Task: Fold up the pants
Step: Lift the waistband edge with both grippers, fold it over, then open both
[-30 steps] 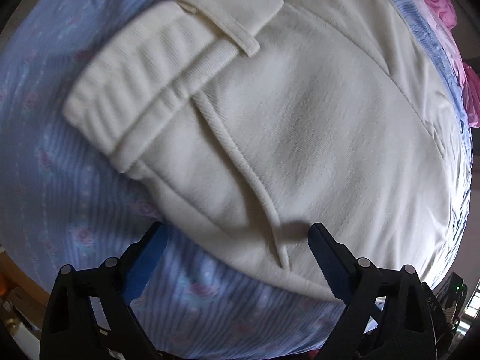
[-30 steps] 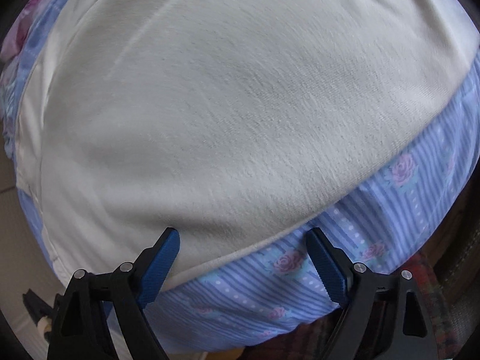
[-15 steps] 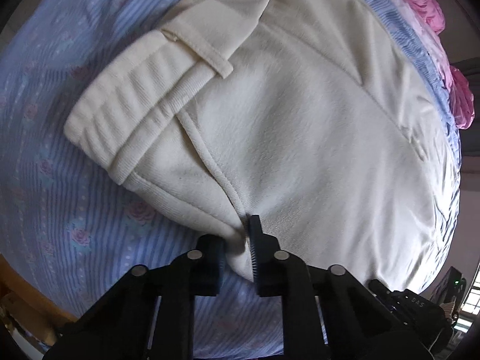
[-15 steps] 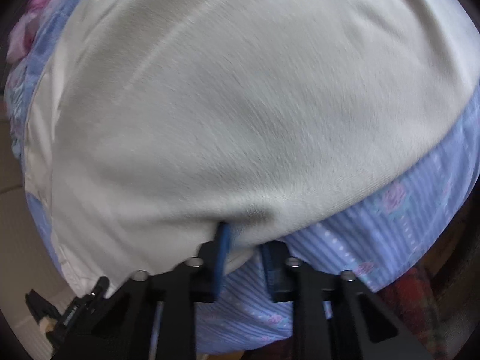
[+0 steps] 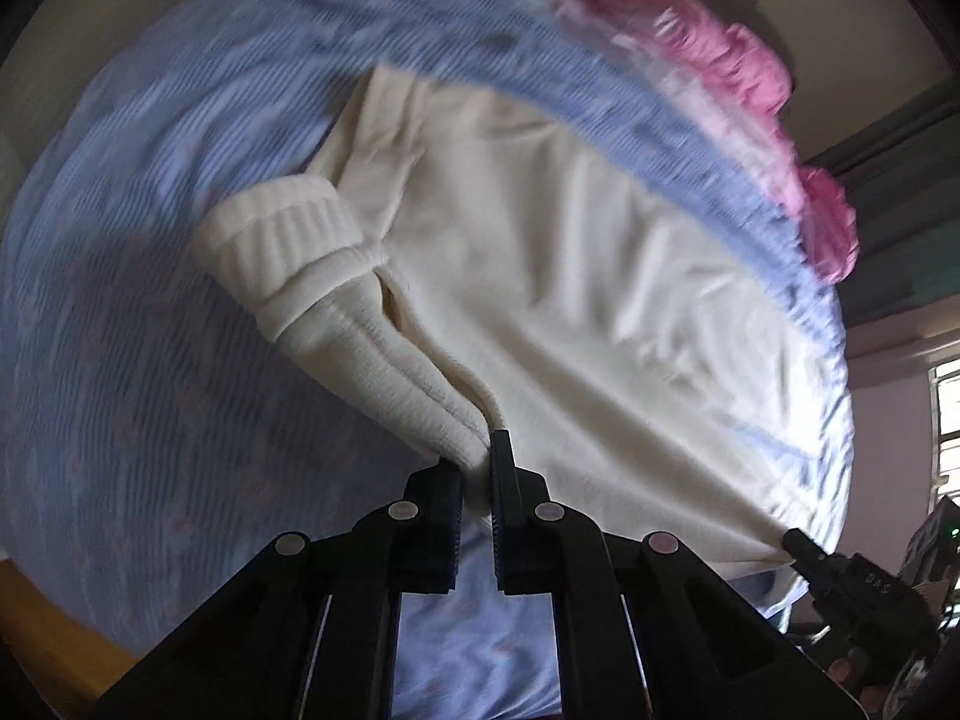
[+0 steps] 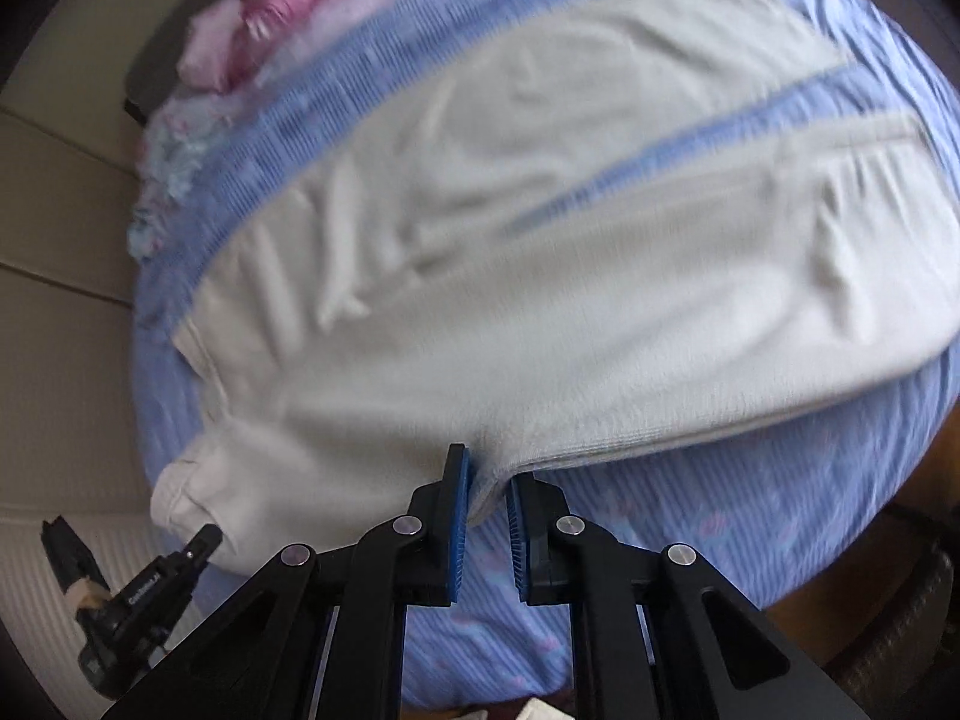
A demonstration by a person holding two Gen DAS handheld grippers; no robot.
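Note:
Cream pants [image 5: 570, 276] lie spread on a blue striped bedsheet [image 5: 150, 330]. In the left wrist view my left gripper [image 5: 477, 468] is shut on the near edge of the pants by the ribbed waistband [image 5: 282, 246] and lifts that edge off the sheet. In the right wrist view the pants [image 6: 510, 312] show both legs with a strip of sheet between them. My right gripper [image 6: 486, 480] is shut on the near edge of the lower leg and holds it raised. Each gripper shows small in the other's view: the right one [image 5: 804, 546] and the left one [image 6: 204, 540], each at the cloth's edge.
Pink and pale ruffled bedding [image 5: 750, 78] lies along the far side of the bed, also in the right wrist view [image 6: 264, 18]. A wooden bed edge [image 5: 42, 618] shows at lower left. A window [image 5: 945, 420] is at the right. Pale wall panels [image 6: 54, 252] are at the left.
Both grippers went from open over the pants' near edge to shut on it, then pulled up and back; the cloth edge now hangs raised and more of the bed shows.

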